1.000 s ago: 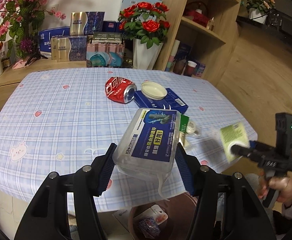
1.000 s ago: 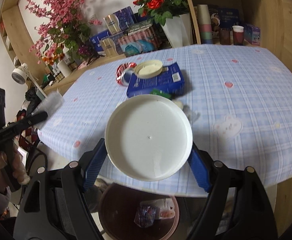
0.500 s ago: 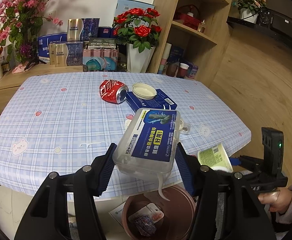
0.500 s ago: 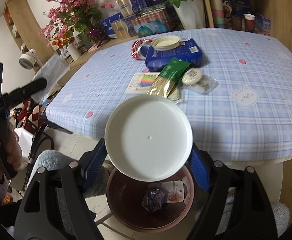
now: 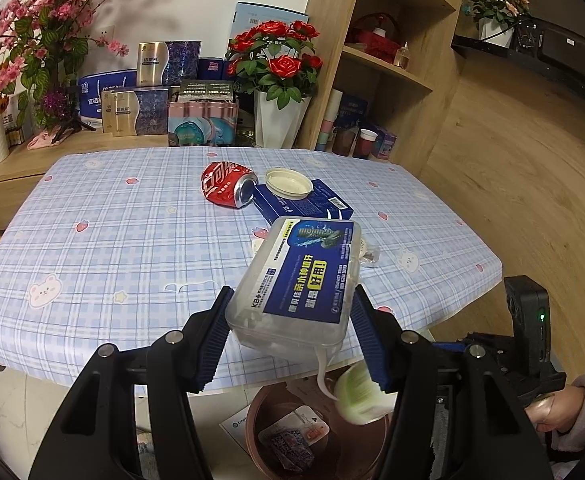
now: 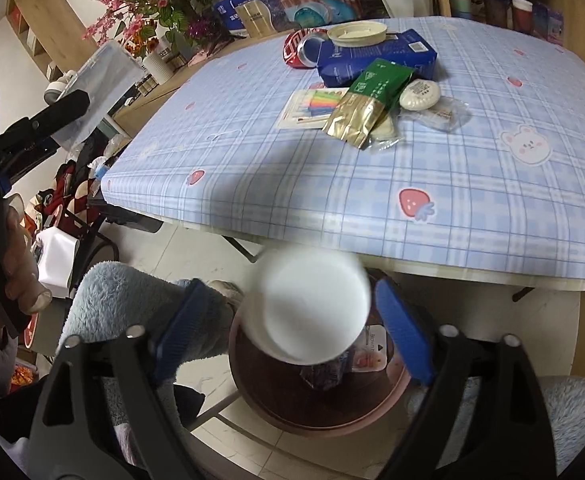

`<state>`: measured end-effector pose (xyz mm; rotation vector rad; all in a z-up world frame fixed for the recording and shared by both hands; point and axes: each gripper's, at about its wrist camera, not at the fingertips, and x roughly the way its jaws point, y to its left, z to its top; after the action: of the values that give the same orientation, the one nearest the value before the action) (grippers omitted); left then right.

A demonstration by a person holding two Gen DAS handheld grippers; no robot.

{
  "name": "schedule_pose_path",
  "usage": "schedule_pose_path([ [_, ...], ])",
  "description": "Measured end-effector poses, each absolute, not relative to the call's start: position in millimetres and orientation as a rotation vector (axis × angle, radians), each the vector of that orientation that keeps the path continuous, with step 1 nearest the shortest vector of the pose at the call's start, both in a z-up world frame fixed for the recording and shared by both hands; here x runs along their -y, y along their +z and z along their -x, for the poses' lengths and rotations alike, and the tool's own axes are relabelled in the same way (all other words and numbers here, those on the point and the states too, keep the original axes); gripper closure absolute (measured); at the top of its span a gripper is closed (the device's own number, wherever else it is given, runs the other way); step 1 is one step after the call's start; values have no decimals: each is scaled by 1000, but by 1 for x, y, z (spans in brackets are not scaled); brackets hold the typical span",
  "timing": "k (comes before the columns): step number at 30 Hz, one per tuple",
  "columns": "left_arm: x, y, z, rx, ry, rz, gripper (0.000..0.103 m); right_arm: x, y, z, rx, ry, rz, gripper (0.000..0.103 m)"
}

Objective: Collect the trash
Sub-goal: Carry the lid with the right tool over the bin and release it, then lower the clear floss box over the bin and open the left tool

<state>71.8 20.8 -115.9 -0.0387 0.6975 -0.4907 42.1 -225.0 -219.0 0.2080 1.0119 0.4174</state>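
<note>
Your left gripper [image 5: 292,340] clamps the clear plastic box [image 5: 298,284] between both pads, over the table [image 5: 132,240] edge. Your right gripper [image 6: 288,332] jaws are opening; the white cup [image 6: 306,308], blurred, sits between them with a gap on each side, above the brown bin [image 6: 316,412] at 6 o'clock. Crushed red can [image 5: 226,184], blue carton [image 5: 304,204] and green-gold pouch [image 6: 368,100] lie on the table toward 12 o'clock.

Red roses in a white vase [image 5: 276,120] at twelve o'clock beyond the checked tablecloth [image 5: 112,240]; pink blossom branches [image 5: 48,12] at ten; wooden shelving [image 5: 384,60] with paper cups [image 5: 366,142] at one.
</note>
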Motion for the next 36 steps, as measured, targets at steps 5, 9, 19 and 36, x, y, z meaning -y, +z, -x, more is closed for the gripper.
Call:
schedule_pose_path([
  [5, -16, -118, -67, -704, -507, 29, 46, 243, -202, -46, -951, 352, -217, 9],
  [9, -8, -126, -62, -722, -527, 26, 46, 264, -185, -51, -886, 267, -230, 6],
  [19, 22, -161, -48, -804, -616, 22, 46, 322, -155, -52, -753, 107, -310, 6],
  [36, 47, -244, -36, -970, -715, -27, 46, 339, -169, -47, -773, 52, -342, 6],
])
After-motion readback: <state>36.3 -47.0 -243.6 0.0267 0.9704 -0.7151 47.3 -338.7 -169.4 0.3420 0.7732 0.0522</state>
